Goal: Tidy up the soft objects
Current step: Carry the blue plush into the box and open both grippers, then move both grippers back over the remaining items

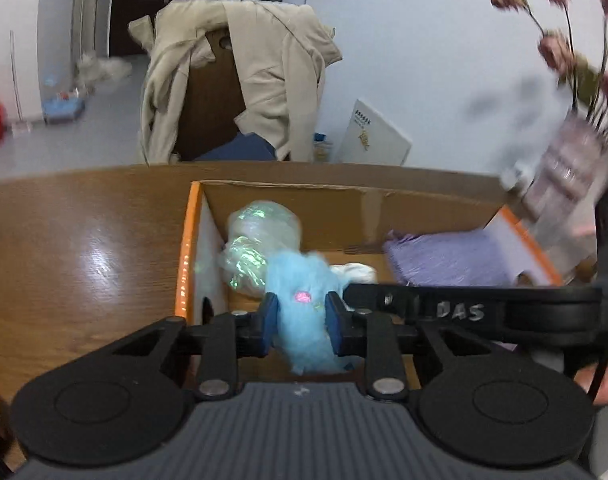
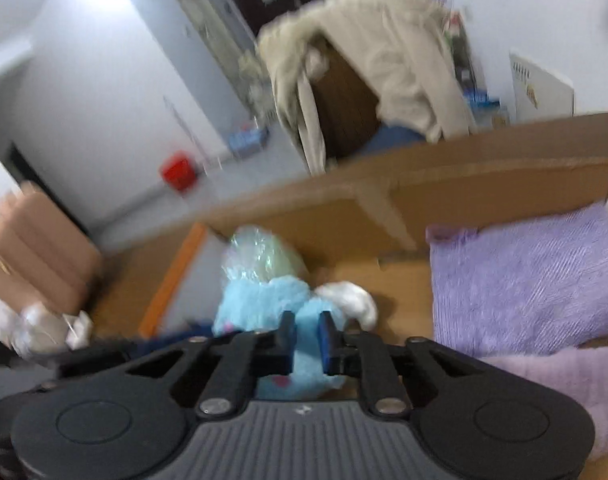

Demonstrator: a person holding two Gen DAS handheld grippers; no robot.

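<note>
The blue plush toy (image 1: pixel 304 312) hung between the blue pads (image 1: pixel 268 322) of the left tool (image 1: pixel 299 322), which pressed on it from both sides, so that tool was narrowed onto the toy and held it over the open cardboard box (image 1: pixel 344 208). In the right wrist view the same blue plush toy (image 2: pixel 263 300) lay just ahead of and partly between the fingers of the right tool (image 2: pixel 306 338). Its jaws stood close together with blue fur showing in the narrow gap, pinching a fold of the toy.

Just beyond the left tool, inside the box, sat a crinkled clear plastic bundle (image 1: pixel 259 240) with a greenish sheen, touching the toy's far side. To the right of the toy lay a small white soft thing (image 1: pixel 356 272), and further right a folded purple towel (image 1: pixel 448 260) leaned against the box's right wall. The right tool's black body crossed the left wrist view just right of the left tool's fingers.

The box stood on a brown wooden worktop (image 1: pixel 83 248). Behind the worktop, a chair carried a beige coat (image 1: pixel 255 80). At the far right, dried flowers (image 1: pixel 560 48) stood blurred.
</note>
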